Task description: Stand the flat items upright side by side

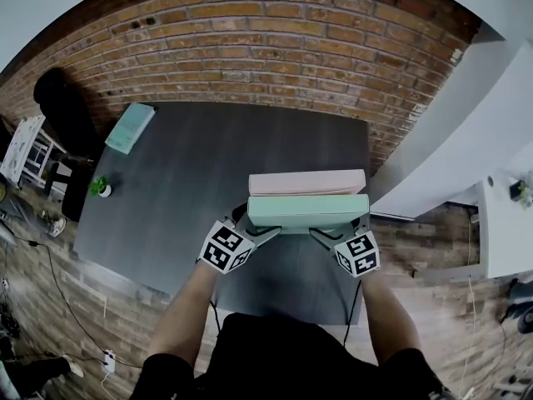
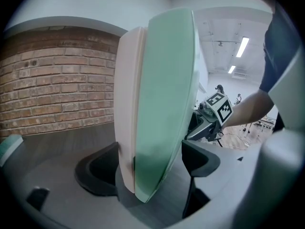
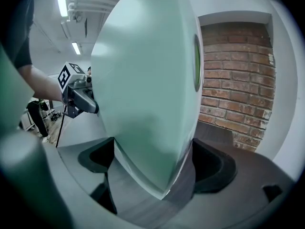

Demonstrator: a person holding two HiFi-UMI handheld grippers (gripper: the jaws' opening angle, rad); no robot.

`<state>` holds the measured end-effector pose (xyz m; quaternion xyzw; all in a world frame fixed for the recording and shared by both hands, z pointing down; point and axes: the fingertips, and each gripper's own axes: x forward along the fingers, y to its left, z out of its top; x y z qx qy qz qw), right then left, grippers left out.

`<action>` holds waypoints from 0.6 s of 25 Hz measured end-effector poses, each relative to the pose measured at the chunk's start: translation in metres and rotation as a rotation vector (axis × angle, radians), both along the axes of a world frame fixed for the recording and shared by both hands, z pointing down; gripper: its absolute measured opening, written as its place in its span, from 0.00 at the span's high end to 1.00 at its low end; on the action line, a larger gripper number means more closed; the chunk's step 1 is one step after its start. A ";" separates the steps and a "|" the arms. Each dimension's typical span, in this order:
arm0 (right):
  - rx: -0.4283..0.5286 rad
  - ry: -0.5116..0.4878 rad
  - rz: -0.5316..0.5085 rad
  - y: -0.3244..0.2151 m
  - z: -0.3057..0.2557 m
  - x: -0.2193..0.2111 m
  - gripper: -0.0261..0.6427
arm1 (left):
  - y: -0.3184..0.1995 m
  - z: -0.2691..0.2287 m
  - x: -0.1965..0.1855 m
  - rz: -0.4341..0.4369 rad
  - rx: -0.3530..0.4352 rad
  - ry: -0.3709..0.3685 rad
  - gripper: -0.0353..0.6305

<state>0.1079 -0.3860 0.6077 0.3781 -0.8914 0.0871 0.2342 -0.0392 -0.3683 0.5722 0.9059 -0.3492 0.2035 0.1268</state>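
Near the front right of the dark table (image 1: 200, 165), a pink flat item (image 1: 306, 182) and a mint-green one (image 1: 308, 211) stand upright on their long edges, face to face. My left gripper (image 1: 254, 223) is at their left end. In the left gripper view its jaws (image 2: 150, 161) span both, one pad against the pink item (image 2: 126, 104) and the other against the green (image 2: 167, 89). My right gripper (image 1: 341, 227) is at the right end. There the jaws (image 3: 152, 161) close on the green item (image 3: 143, 89), which hides the pink one.
A third, teal flat item (image 1: 129, 127) lies flat at the table's far left corner. A small green plant (image 1: 101, 187) sits by the left edge. A brick wall (image 1: 250, 32) runs behind the table and a white partition (image 1: 450, 140) stands to its right.
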 end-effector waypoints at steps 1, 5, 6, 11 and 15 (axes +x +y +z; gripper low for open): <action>-0.001 -0.003 -0.002 0.000 -0.001 0.000 0.18 | 0.001 0.000 0.000 -0.001 -0.003 -0.002 0.29; -0.003 -0.017 -0.012 0.002 -0.005 0.004 0.19 | 0.003 0.001 0.000 -0.006 -0.014 -0.009 0.29; -0.002 -0.018 -0.016 0.002 -0.006 0.005 0.19 | 0.003 0.002 -0.001 -0.007 -0.016 -0.012 0.30; 0.003 -0.016 -0.025 0.000 -0.008 0.004 0.24 | 0.003 0.006 -0.005 -0.017 -0.018 -0.033 0.33; -0.001 -0.029 -0.019 -0.001 -0.009 0.005 0.25 | 0.002 0.006 -0.005 -0.019 -0.022 -0.032 0.35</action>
